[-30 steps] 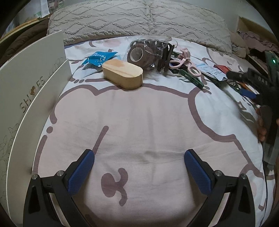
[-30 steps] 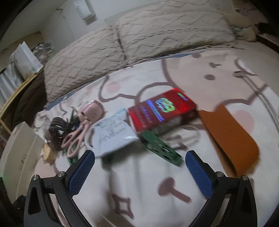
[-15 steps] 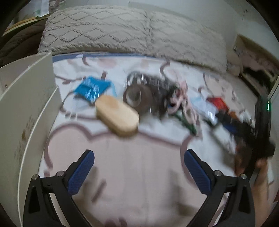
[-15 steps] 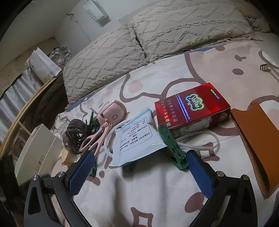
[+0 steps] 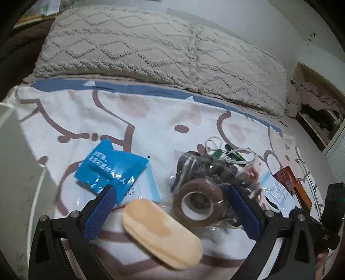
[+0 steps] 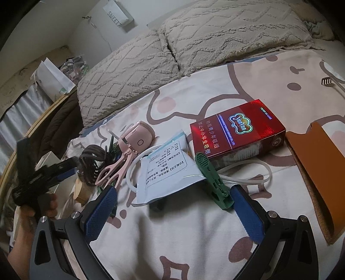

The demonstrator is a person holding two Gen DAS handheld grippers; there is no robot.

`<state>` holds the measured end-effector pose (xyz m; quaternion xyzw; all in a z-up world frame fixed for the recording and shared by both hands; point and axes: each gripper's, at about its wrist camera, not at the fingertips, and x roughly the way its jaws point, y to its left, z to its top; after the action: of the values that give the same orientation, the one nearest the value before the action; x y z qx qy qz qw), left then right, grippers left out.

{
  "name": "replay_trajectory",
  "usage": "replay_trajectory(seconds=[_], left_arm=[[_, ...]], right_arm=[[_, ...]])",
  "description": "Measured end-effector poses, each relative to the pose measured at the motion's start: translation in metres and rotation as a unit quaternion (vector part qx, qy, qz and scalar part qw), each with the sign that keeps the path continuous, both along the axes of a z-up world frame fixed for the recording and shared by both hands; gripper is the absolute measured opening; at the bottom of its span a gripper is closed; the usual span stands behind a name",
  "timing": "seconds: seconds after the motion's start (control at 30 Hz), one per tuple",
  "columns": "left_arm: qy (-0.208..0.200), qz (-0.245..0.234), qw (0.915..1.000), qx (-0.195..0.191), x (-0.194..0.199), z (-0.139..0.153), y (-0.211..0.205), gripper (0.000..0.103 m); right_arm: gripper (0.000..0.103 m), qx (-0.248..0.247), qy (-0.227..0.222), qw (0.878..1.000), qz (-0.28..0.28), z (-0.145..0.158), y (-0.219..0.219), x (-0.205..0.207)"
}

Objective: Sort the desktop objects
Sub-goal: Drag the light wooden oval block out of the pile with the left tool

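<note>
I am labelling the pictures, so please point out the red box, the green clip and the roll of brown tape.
red box [image 6: 235,131]: right wrist view, on its printed top face.
green clip [image 6: 212,183]: right wrist view, mid-body.
roll of brown tape [image 5: 202,187]: left wrist view, on its outer band.

I see a bed with a cartoon-printed pink-and-white sheet [image 5: 163,120], two beige tufted pillows [image 5: 133,47] at its head, against a white wall [image 5: 248,19].
</note>
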<state>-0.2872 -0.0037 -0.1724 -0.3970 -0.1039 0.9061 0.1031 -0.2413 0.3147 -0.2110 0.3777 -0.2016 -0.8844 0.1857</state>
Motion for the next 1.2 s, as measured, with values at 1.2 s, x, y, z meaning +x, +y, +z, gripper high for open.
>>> replay_trajectory(seconds=[1.2], left_arm=[[-0.018,-0.323,0.9440,0.066,0.160,-0.005,0.112,0.103]], right_arm=[[0.103,-0.069,0.025,0.997,0.027,0.004,0.010,0.002]])
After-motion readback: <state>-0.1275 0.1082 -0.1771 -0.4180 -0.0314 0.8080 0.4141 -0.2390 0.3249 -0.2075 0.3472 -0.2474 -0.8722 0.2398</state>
